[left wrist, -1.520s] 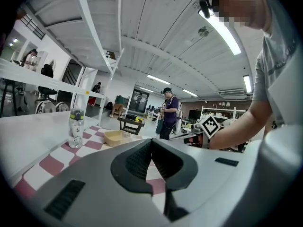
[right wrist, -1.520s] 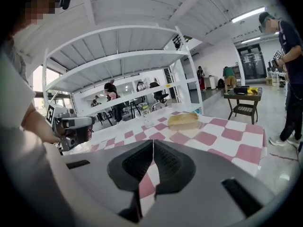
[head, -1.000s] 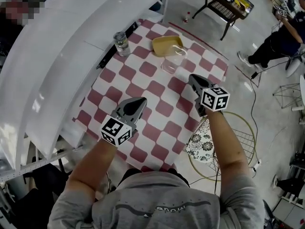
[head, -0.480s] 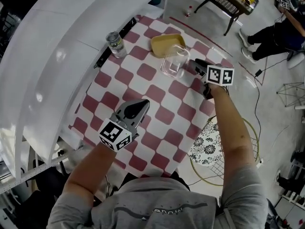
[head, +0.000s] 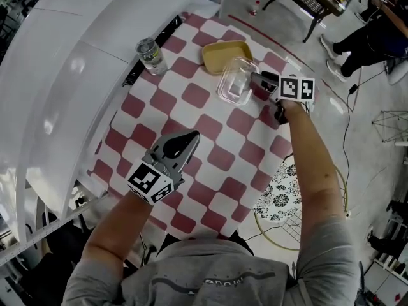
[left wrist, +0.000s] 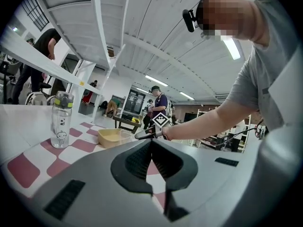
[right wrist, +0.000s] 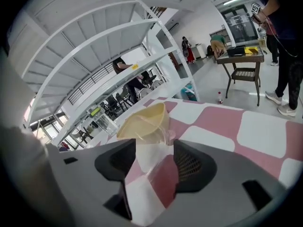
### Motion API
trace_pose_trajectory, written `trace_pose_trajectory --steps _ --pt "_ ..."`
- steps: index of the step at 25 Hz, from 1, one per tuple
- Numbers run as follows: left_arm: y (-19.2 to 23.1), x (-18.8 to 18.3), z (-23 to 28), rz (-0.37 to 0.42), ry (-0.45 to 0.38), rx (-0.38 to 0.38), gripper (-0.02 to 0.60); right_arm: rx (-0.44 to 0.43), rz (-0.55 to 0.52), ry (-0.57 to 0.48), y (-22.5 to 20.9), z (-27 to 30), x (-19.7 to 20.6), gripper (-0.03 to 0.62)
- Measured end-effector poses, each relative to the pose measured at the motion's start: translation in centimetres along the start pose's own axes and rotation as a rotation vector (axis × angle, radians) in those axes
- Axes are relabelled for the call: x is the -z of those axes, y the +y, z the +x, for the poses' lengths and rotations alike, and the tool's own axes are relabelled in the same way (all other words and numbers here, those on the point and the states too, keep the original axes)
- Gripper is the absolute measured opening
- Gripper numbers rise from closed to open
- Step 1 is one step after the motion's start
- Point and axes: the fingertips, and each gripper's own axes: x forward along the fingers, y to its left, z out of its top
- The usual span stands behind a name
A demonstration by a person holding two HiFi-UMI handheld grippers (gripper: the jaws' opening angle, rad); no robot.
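A long white metal shelf rack [head: 70, 69] runs down the left side of the red-and-white checked tabletop [head: 210, 136]. The person stands at the near end of it with a tool in each hand.

At the far end of the tabletop lies a shallow yellow rectangular plastic tray [head: 224, 55]. Just beside it, on the person's side, sits a clear rectangular plastic container [head: 233, 87], its far edge touching or overlapping the tray's near edge. A clear plastic water bottle with a green-banded cap [head: 148, 54] stands upright near the shelf rack, well apart from both.

The right tool [head: 256, 85] is stretched out on a straight arm, right at the clear container's right-hand end. Its own view shows the jaws spread apart, with the container's transparent near end sitting in the gap between them and the yellow tray just beyond. Whether the pads press on the plastic I cannot tell.

The left tool [head: 186, 137] hangs over the middle of the tabletop, well back from the tray and container. Its jaws are pressed together with nothing between them
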Motion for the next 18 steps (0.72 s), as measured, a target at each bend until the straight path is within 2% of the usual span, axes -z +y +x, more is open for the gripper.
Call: trace_pose_trajectory --steps 9,18 --pt "0.3 -0.3 0.4 -0.006 -0.014 0.014 0.014 -0.019 0.002 0.059 -0.5 1.5 -0.4 0.249" --pt "0.7 0.1 0.2 -0.017 -0.018 0.009 0.014 -0.093 0.036 0.141 0.5 2.9 0.6 0.247"
